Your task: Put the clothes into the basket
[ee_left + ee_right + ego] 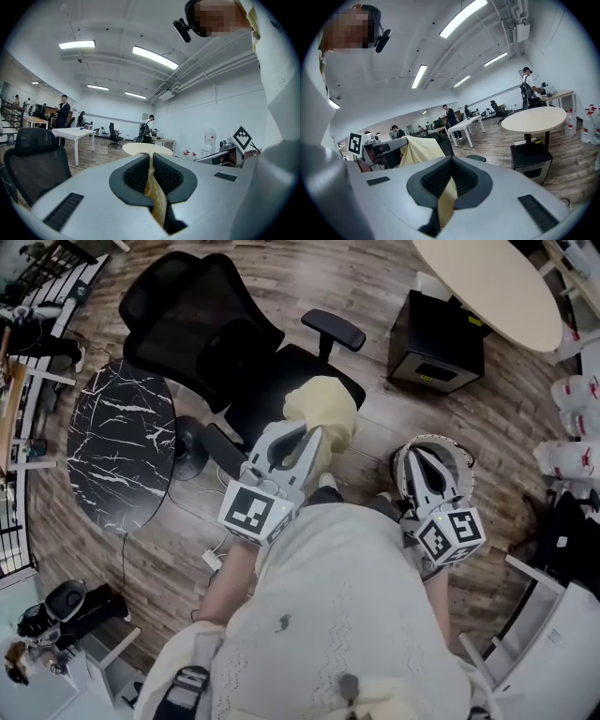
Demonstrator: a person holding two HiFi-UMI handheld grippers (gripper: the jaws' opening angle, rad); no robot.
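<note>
Left gripper [151, 158] and right gripper [451, 163] side by side, fingers [135, 176] clamped.

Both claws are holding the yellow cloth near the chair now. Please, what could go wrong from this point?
1. The left claw and the right claw each pinch only a thin edge of the pale yellow fabric garment, so it might slip out.
2. The garment hangs close to the black mesh office chair and could catch on its padded armrest.
3. No basket is in view, so the garment may have to be carried some way.
</note>
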